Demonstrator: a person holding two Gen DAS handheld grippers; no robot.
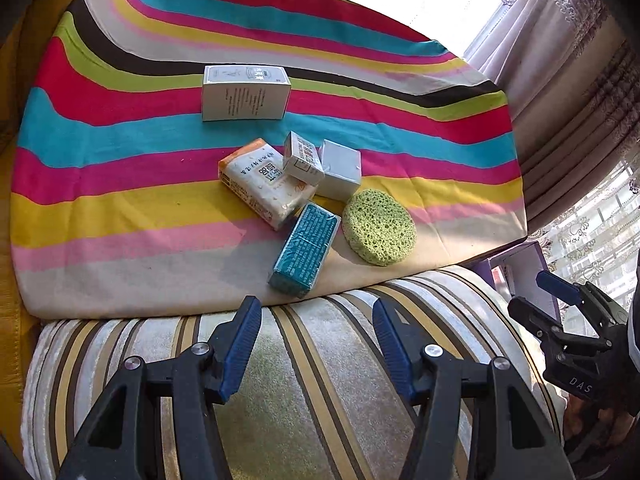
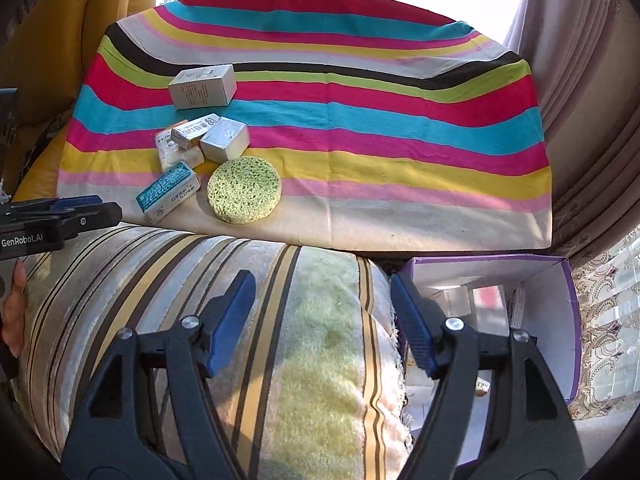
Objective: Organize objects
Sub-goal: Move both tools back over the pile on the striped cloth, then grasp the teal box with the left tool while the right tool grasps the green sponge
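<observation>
Left wrist view: the left gripper point(image 1: 316, 324) is hovering with fingers spread and nothing between them above a striped cushion point(image 1: 320, 360). Beyond it, on the striped cloth point(image 1: 120, 184), a teal box point(image 1: 304, 250), green sponge point(image 1: 379, 227), tissue pack point(image 1: 260, 182) and three white boxes are lying clustered. The right gripper point(image 2: 322, 304) is likewise hanging released and empty, beside the purple box point(image 2: 570, 300).

green sponge point(image 2: 244, 189) beside small boxes point(image 2: 202, 114) on striped cloth point(image 2: 400, 120), purple box point(image 2: 568, 280)
</observation>
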